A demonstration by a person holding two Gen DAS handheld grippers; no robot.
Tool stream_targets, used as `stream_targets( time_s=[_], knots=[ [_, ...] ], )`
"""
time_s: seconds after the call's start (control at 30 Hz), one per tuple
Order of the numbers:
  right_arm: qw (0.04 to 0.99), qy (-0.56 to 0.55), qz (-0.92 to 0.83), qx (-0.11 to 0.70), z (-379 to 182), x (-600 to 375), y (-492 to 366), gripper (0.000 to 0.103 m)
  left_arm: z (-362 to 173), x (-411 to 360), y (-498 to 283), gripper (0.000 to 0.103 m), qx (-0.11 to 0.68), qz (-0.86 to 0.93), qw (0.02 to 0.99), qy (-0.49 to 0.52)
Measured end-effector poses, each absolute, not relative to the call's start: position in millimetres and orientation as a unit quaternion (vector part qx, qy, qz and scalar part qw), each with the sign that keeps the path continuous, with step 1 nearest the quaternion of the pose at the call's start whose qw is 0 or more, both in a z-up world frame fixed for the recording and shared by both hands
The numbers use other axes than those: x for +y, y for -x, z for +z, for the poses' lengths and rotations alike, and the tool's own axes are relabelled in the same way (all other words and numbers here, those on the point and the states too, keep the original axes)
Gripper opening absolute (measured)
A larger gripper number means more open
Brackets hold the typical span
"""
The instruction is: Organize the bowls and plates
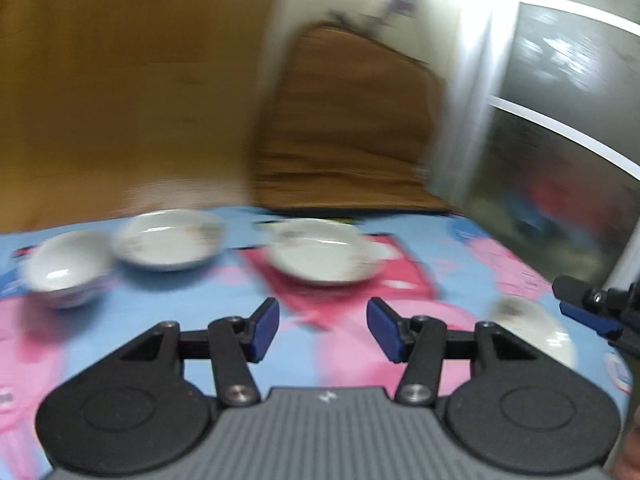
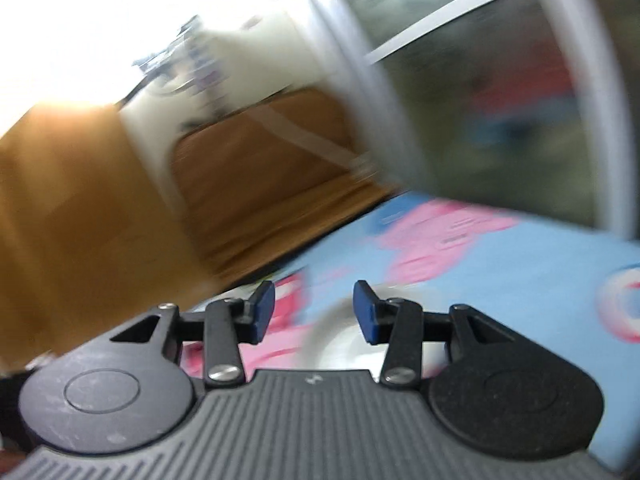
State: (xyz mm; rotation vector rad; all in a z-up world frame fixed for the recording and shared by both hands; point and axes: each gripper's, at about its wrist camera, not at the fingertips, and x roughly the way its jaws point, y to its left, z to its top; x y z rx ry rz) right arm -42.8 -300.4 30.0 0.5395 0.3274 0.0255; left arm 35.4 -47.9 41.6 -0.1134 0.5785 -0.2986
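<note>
Both views are motion-blurred. On a blue and pink cartoon tablecloth [image 1: 460,248] stand a small white bowl [image 1: 66,272] at far left, a white plate [image 1: 168,242] beside it, a second white plate [image 1: 324,252] at centre and a white dish [image 1: 532,328] at right. My left gripper [image 1: 323,330] is open and empty, above the cloth short of the centre plate. My right gripper [image 2: 314,310] is open and empty over a blurred white dish [image 2: 340,344]; its fingers show in the left wrist view [image 1: 588,312] beside the right dish.
A brown wooden door or cabinet [image 1: 120,100] rises behind the table on the left. A wooden floor [image 1: 344,132] lies beyond the table's far edge. A glass door with a white frame [image 1: 560,128] stands at right, close to the table.
</note>
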Motion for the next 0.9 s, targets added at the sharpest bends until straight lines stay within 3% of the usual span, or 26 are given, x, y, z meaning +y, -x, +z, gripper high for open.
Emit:
stream_targets(
  time_s=[0.33,0.47,0.6,0.9],
  knots=[
    [0.934,-0.242,-0.006,0.265,14,-254,-115,0.044,26,34,-32,0.049,0.279,-0.078,0.951,0.112],
    [0.922,-0.225,-0.023,0.315,-2,-244,-147,0.031,19,44,-34,0.049,0.285,-0.089,0.945,0.134],
    [0.916,-0.233,-0.028,0.326,-9,-245,-152,0.012,16,43,-35,0.049,0.287,-0.1,0.942,0.14],
    [0.898,-0.29,0.061,0.326,7,-240,-98,0.011,18,49,-32,0.049,0.299,-0.123,0.93,0.173]
  ],
)
